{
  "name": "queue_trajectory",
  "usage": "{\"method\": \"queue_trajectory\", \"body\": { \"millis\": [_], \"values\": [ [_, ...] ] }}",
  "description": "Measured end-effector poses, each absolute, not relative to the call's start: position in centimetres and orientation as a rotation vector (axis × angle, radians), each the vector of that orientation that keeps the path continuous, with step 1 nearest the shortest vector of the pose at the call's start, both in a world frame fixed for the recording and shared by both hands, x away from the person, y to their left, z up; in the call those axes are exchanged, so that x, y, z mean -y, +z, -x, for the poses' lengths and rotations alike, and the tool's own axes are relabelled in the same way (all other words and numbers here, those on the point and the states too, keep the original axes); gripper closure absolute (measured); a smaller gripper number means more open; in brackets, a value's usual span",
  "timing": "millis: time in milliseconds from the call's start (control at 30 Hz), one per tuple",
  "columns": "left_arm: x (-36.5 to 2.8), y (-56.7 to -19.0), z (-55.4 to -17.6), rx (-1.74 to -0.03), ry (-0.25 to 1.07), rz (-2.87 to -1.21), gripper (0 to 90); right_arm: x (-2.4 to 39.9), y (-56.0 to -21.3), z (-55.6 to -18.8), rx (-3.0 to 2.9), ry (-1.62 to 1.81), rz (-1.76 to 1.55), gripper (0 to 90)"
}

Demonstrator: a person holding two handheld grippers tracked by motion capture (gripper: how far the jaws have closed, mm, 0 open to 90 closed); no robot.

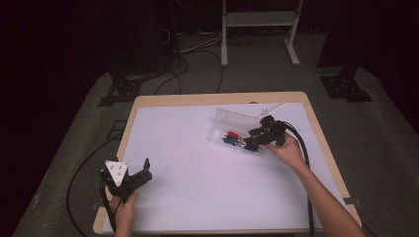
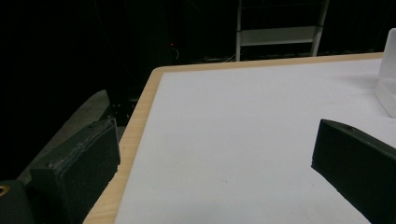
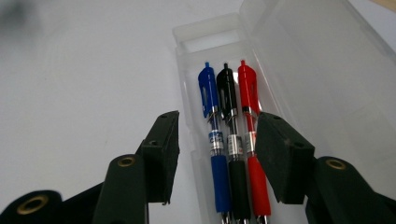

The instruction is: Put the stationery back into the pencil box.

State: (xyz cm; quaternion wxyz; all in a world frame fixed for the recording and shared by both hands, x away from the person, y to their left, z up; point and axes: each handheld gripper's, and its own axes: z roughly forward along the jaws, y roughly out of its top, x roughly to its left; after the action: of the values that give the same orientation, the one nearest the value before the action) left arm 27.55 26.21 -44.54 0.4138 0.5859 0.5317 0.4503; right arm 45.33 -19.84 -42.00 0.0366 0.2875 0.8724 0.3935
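Work in hand: filling a clear plastic pen box (image 1: 232, 129) that lies open on the white table (image 1: 197, 163), right of centre, at about two o'clock from the table's middle in the high view. Its lid (image 3: 322, 70) stands raised along the far side.

Contents: three pens lie side by side in the tray, parallel and touching: a blue pen (image 3: 214, 135), a black pen (image 3: 232, 140) and a red pen (image 3: 251, 140), caps pointing to twelve o'clock in the right gripper view.

Right gripper (image 3: 218, 154): jaws about half open, one on each side of the pens, pads pressing on nothing. It grips nothing.

Left gripper (image 1: 141, 173): at about eight o'clock on the table, well apart from the box, jaws wide and empty over bare table.

Judgement: the pens appear placed; this looks like the release step. The likely next move is shutting the lid, which calls for lifting the right gripper clear first, then pushing the lid over without shifting the box.
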Motion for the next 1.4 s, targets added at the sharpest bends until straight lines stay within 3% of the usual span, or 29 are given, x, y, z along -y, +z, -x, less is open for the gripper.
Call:
{"method": "queue_trajectory", "body": {
  "millis": [600, 1400],
  "values": [
    [-26.1, -44.5, -27.4, -1.340, 1.134, -1.479, 0.4, 22.5, -42.1, -41.6, -2.647, 1.306, -0.895, 38.9],
    [-26.1, -44.5, -27.3, -1.338, 1.135, -1.484, 0.4, 25.1, -44.1, -37.3, -2.603, 1.385, -0.948, 35.8]
  ]
}}
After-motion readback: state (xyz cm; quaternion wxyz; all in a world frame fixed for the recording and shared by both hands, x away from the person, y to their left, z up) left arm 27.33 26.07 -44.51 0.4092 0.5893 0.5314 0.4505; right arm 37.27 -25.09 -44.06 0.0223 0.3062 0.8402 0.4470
